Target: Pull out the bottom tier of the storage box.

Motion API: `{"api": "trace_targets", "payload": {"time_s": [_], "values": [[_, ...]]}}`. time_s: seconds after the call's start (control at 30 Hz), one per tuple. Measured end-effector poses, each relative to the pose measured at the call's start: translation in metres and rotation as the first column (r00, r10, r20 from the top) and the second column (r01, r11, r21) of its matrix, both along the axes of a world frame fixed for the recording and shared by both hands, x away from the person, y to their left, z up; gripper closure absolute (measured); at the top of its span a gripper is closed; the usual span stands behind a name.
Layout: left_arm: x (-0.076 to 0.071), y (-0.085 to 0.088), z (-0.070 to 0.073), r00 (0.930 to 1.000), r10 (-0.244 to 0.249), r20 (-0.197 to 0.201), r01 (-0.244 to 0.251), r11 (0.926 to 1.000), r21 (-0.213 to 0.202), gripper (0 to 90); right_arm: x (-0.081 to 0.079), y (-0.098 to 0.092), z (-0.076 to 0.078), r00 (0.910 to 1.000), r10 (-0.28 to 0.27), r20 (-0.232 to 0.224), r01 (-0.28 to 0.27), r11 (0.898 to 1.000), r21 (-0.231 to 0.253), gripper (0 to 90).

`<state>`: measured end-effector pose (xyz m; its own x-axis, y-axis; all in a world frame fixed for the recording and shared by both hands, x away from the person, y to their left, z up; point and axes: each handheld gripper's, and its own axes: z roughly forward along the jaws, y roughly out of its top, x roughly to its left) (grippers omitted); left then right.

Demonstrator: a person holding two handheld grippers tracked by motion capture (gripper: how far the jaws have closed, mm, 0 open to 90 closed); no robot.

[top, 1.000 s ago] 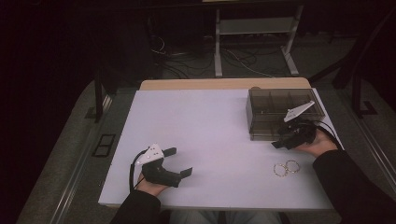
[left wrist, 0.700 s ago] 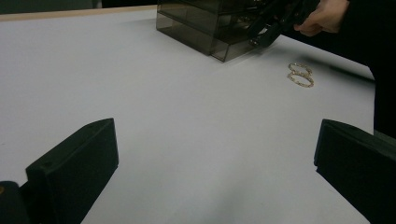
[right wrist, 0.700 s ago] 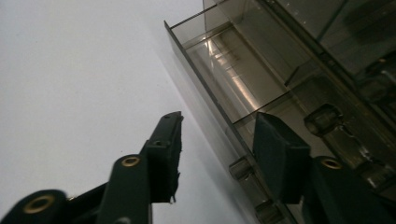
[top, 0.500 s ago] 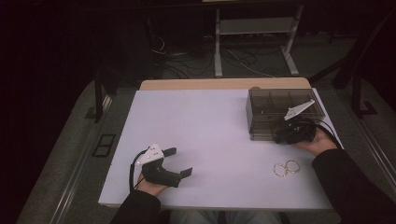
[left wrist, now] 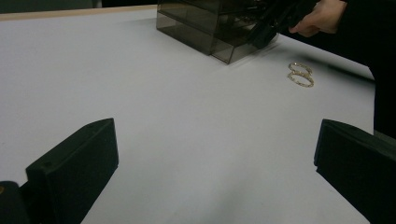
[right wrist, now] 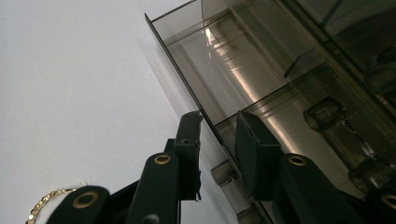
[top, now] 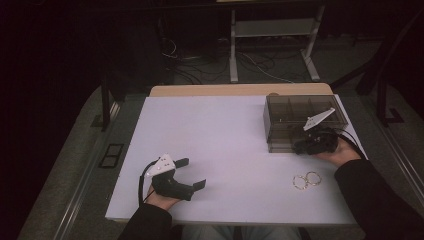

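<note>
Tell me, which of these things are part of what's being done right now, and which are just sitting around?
In use:
- smoky transparent plastic drawer box
- its slightly pulled-out bottom drawer
- right claw, jaws just closing on that drawer's front wall
- two gold ring-shaped bracelets, probably next

Lying about:
- left claw, open, resting
- white table

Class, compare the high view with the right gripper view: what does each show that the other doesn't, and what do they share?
High view: the left gripper open over the table, the hoops whole, and the floor. Right gripper view: the drawer with its front edge between the jaws of the right gripper, which have just been closing, a gap still left. Both: box, table, right gripper, hoops.
</note>
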<state>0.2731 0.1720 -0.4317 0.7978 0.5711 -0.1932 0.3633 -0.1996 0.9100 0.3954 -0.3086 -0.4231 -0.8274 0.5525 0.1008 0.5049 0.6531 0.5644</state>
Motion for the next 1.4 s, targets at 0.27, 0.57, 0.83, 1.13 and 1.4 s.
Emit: {"api": "trace_targets", "payload": {"time_s": [0.27,0.57,0.83,1.13,1.4], "values": [[0.000,0.000,0.000,1.0000,0.002,0.000,-0.002,1.0000,0.000,0.0,-0.002,0.001,0.000,0.9998,0.015,-0.009,-0.015,1.000,-0.011,71.3],[0.000,0.000,0.000,1.0000,0.002,0.000,-0.002,1.0000,0.000,0.0,-0.003,0.002,-0.001,0.9986,0.044,-0.029,-0.045,0.999,-0.021,73.0],[0.000,0.000,0.000,1.0000,0.002,-0.002,-0.002,1.0000,0.000,0.0,-0.008,0.003,-0.001,0.9972,0.060,-0.044,-0.062,0.997,-0.037,74.1],[0.000,0.000,0.000,1.0000,0.001,-0.002,-0.001,1.0000,0.000,0.0,-0.011,0.002,-0.001,0.9952,0.075,-0.063,-0.077,0.996,-0.033,74.6],[0.000,0.000,0.000,1.0000,0.000,-0.002,0.000,1.0000,0.001,0.0,-0.013,0.000,-0.001,0.9935,0.083,-0.079,-0.085,0.996,-0.025,75.0]]}}
